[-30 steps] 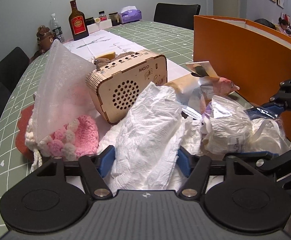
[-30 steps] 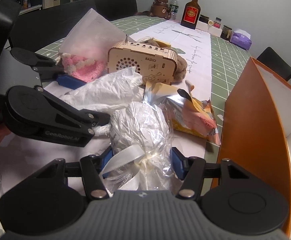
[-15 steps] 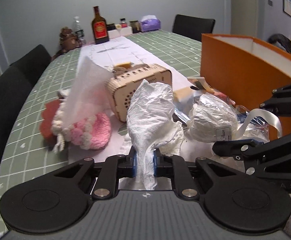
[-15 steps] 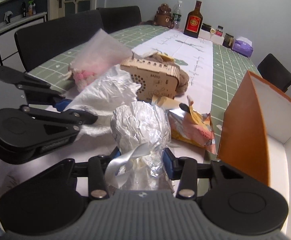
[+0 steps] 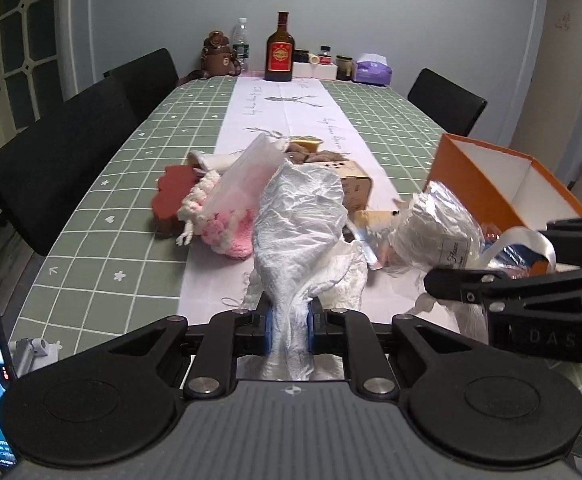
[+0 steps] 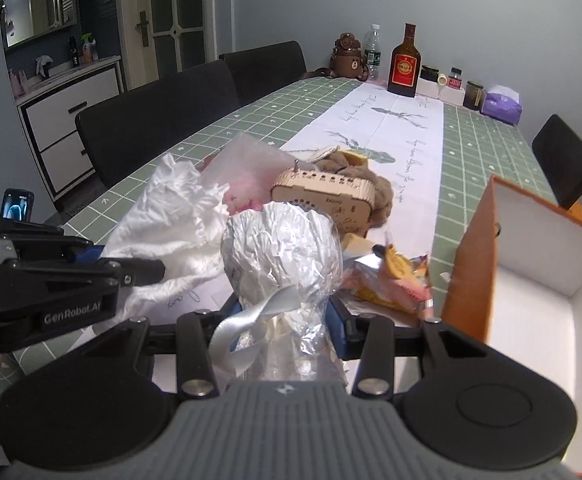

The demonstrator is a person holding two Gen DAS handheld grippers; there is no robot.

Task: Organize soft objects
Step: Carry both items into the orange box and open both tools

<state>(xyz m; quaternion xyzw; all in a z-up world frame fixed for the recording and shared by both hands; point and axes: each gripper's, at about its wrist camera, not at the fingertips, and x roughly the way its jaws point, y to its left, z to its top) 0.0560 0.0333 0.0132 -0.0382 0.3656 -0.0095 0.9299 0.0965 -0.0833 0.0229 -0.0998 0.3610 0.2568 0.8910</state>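
Grey-walled dining room; long counter (image 5: 103, 216) under a green checked cloth with a white runner, black chairs along both sides, bottles and jars at the far end.

Orange box (image 6: 531, 264), open top, white inside, stands at the right of the counter, just beside the right claw. Looks like the intended bin; nothing visible inside it.

Clutter pile mid-counter: wooden radio (image 6: 323, 196), pink and white knitted piece (image 5: 227, 236) under a translucent pouch, yellow snack wrapper (image 6: 391, 276).

Left claw (image 5: 289, 322) is clenched on the lower end of a crumpled white plastic bag (image 5: 299, 220); the bag stands up above the jaws, its loose folds trailing beside them.

Right claw (image 6: 287, 320) is closed around the tied neck of a silver foil-wrapped bundle (image 6: 281, 256), white ribbon hanging loose in front. Bundle appears lifted off the counter, just left of the box.

Risks, judged:
- Foil and cellophane are slick; a grip on the neck alone could slip during a swing over the box wall.
- Ribbon loop may snag on a jaw or the box rim.
- Both claws are close together; moving to the box at once could make them collide.
- Trailing bag folds could drag the snack wrapper.
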